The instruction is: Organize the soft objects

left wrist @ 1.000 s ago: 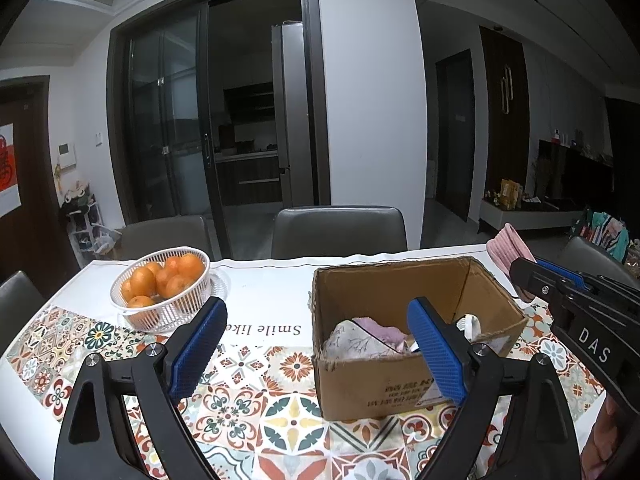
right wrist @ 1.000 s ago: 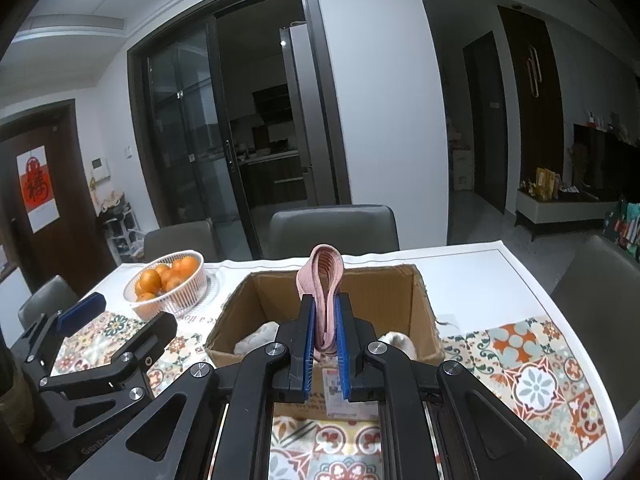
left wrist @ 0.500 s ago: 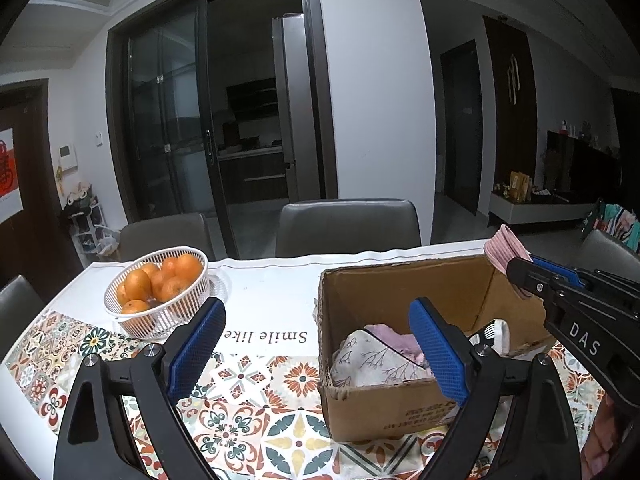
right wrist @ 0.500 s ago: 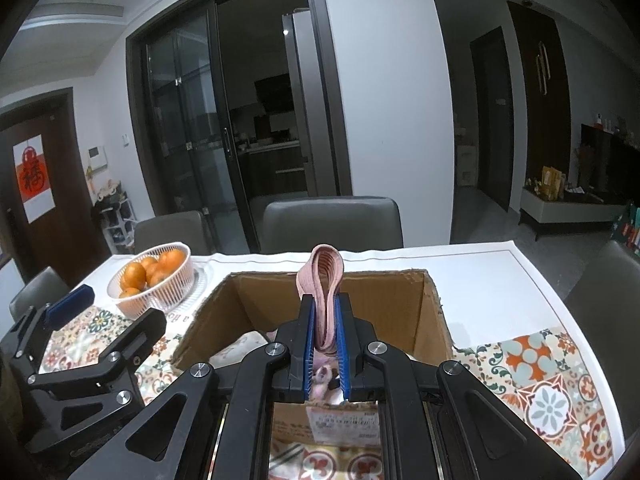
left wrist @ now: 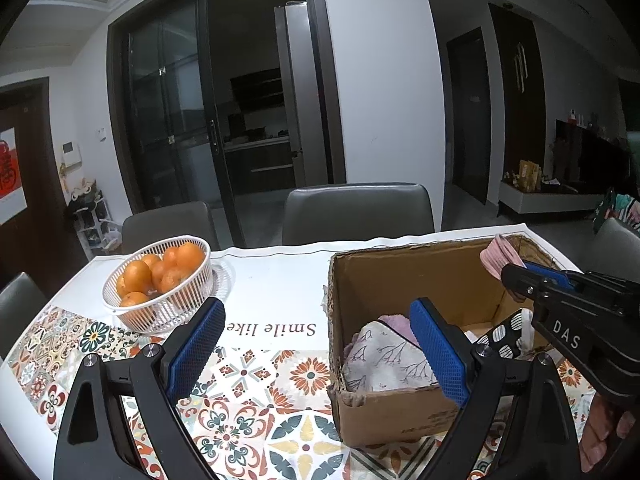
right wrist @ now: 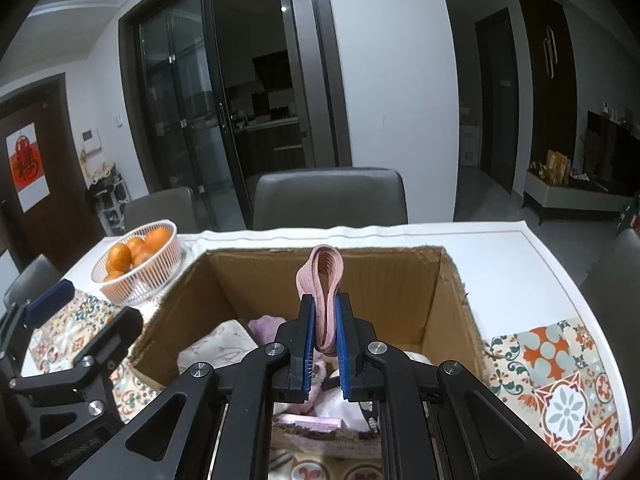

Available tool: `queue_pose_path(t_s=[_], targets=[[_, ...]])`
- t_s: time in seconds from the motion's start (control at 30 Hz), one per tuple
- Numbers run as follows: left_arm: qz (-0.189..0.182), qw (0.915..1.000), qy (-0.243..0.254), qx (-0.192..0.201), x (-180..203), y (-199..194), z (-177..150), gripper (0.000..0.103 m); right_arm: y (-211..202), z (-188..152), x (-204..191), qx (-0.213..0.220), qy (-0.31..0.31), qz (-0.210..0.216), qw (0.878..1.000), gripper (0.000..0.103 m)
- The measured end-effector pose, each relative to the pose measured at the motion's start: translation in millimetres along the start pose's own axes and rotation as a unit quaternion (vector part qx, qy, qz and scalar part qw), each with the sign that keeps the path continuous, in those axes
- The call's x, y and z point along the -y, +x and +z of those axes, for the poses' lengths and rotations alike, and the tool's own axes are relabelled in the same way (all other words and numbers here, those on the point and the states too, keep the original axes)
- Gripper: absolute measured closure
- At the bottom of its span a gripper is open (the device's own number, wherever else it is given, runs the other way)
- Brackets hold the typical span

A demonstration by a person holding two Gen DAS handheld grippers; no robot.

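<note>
An open cardboard box (right wrist: 448,300) stood on the patterned tablecloth (left wrist: 256,412) in the lower middle of the right wrist view, and in the lower right of the left wrist view. Inside it lay a folded white cloth printed with thin branches (left wrist: 384,360) against the near left wall, a small lilac cloth (left wrist: 394,322) just behind it, and a piece with black-and-white oval spots (left wrist: 502,338) toward the right side; more pale fabric showed at the bottom of the box in the right wrist view, too hidden by the fingers to name. A white slotted basket (left wrist: 160,284) at the left centre of the left wrist view held a heap of oranges (left wrist: 160,274) and stood well apart from the box. The right gripper (right wrist: 324,336) had its blue pads pressed narrowly on a folded pink ribbed cloth (right wrist: 322,276), held above the box interior. The cloth's long axis ran upright between the pads, its rounded folded loop pointing toward the top of the frame, level with the box's far rim, and its lower end hanging down between the fingers. The left gripper (left wrist: 316,354) hovered over the table with its fingers spread wide and holding nothing, one pad near the basket and the other in front of the box's contents.
</note>
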State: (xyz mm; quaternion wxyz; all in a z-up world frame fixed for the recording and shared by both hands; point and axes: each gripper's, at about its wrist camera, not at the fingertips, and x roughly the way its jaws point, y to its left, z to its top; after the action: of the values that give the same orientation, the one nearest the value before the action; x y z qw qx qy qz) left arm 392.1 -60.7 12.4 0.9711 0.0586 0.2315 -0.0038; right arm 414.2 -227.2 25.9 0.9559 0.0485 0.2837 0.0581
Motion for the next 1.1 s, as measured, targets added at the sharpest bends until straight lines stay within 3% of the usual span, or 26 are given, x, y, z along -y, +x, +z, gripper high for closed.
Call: queue_pose_path(t_s=[0.1,0.23,0.67,1.1], targets=[[0.001,1.0,0.001,-0.002,0,3,-2,0.008,7,-2,2,-0.008,0.001,-0.003,1.0,0.09],[0.002,1.0,0.003,-0.007,0,6,-4,0.008,12,-5,3,-0.013,0.001,-0.01,1.0,0.073],[0.004,0.9999,-0.009,-0.008,-5,-10,-5,0.008,-4,-11,1,-0.012,-0.006,-0.01,1.0,0.073],[0.003,0.9998,-0.016,0.012,-7,-70,-6,0.005,-72,-17,-7,0.013,-0.004,-0.015,1.0,0.073]])
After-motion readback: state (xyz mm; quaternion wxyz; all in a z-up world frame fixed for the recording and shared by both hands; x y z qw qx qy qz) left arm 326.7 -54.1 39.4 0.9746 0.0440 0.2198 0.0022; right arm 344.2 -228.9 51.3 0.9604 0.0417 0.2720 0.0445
